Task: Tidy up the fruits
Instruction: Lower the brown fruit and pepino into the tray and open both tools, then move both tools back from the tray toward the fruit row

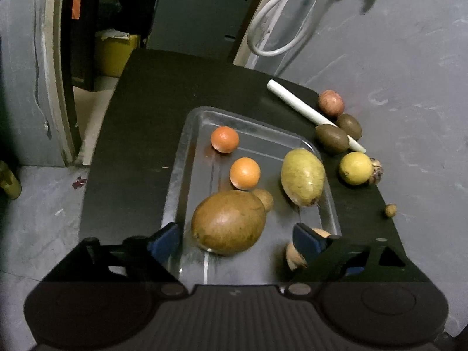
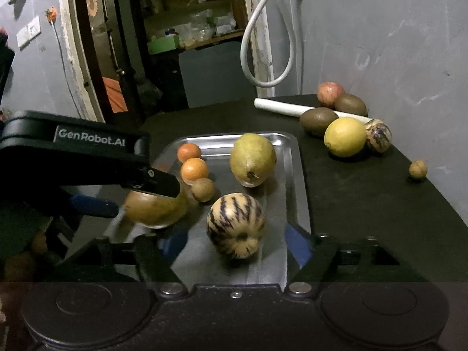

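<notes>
Fruits sit in the metal tray (image 2: 295, 158): the left gripper (image 1: 237, 238) stands wide around a brown mango (image 1: 229, 226), the right gripper (image 2: 234, 247) wide around a striped melon (image 2: 235, 223).

You face a rough grey plastered wall (image 2: 380, 29) behind the black matte worktop (image 1: 140, 122). A looped white cable (image 2: 263, 46) hangs beside the pale door frame (image 2: 261, 38) past the worktop's far edge. Through the doorway, cluttered wooden shelving (image 2: 193, 29). A yellow bin (image 1: 115, 55) sits off the far left corner. Light dim.
</notes>
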The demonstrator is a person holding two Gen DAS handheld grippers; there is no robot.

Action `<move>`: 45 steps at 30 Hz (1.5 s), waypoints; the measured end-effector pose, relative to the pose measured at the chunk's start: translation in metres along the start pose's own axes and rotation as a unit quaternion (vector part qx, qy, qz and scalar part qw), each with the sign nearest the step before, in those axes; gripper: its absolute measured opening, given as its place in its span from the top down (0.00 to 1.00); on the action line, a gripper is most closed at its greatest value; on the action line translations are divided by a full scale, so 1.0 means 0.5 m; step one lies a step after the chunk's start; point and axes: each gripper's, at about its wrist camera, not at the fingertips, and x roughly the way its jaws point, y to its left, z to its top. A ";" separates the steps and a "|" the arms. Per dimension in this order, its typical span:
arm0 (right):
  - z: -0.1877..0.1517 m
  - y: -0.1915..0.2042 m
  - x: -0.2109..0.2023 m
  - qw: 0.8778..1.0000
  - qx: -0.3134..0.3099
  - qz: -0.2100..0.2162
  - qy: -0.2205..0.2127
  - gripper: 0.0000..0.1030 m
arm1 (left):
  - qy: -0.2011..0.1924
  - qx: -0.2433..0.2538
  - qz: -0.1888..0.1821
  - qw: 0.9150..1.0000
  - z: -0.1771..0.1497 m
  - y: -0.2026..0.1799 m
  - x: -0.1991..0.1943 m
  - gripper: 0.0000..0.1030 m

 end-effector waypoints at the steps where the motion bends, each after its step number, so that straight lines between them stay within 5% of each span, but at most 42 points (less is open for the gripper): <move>1: 0.000 0.002 -0.014 1.000 0.001 0.003 -0.003 0.20 | -0.001 -0.001 0.000 1.000 -0.003 0.002 -0.011 0.09; 8: -0.008 0.018 -0.115 1.000 -0.003 0.013 -0.010 0.01 | -0.003 0.009 -0.007 1.000 -0.042 0.025 -0.107 0.01; 17: -0.031 0.014 -0.200 0.999 -0.008 0.009 0.049 0.01 | 0.035 0.099 -0.017 0.994 -0.106 0.029 -0.176 0.01; 24: -0.050 -0.009 -0.246 0.994 -0.016 -0.056 0.091 0.01 | 0.075 0.152 -0.047 0.984 -0.142 -0.011 -0.169 0.01; 37: -0.065 -0.119 -0.310 0.983 0.052 -0.167 0.057 0.01 | 0.112 0.247 -0.099 0.957 -0.184 -0.148 -0.130 0.01; 45: -0.037 -0.167 -0.291 0.981 0.058 -0.180 0.040 0.01 | 0.108 0.252 -0.099 0.957 -0.154 -0.201 -0.091 0.01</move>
